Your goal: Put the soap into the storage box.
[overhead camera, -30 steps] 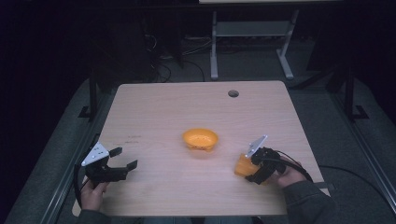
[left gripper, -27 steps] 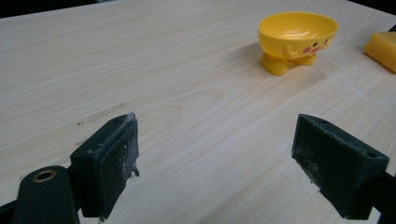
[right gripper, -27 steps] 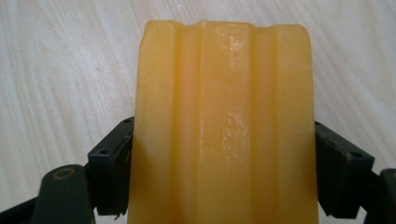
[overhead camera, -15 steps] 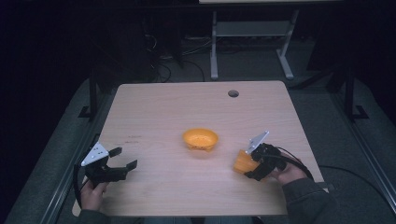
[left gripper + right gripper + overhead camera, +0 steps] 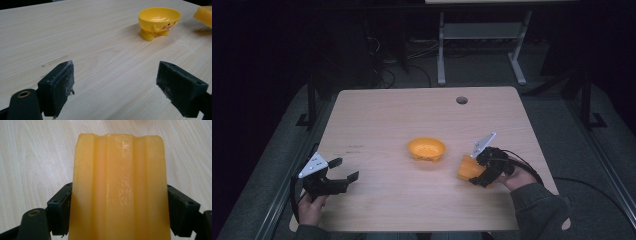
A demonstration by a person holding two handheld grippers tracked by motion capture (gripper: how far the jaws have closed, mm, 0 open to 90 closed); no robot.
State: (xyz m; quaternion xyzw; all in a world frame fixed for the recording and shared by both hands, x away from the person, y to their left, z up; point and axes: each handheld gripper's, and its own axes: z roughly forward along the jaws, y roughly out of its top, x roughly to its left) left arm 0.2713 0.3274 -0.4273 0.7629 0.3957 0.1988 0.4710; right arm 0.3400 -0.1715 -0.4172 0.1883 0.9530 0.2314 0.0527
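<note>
Right of the yellow footed bowl [image 5: 426, 149], a ribbed orange block [image 5: 467, 167] is clamped between the jaws of the right gripper [image 5: 479, 170]. The left gripper [image 5: 343, 170] is held agape near the table's [image 5: 412, 110] left edge.

The place looks like a lab or test room set up for recording. A bare wooden table [image 5: 422, 120] with a cable hole [image 5: 462, 100] stands alone on grey carpet [image 5: 572, 145] in a dark room. Loose cables [image 5: 387, 75] lie on the floor behind it, beside the metal legs of a second desk [image 5: 482, 50].
</note>
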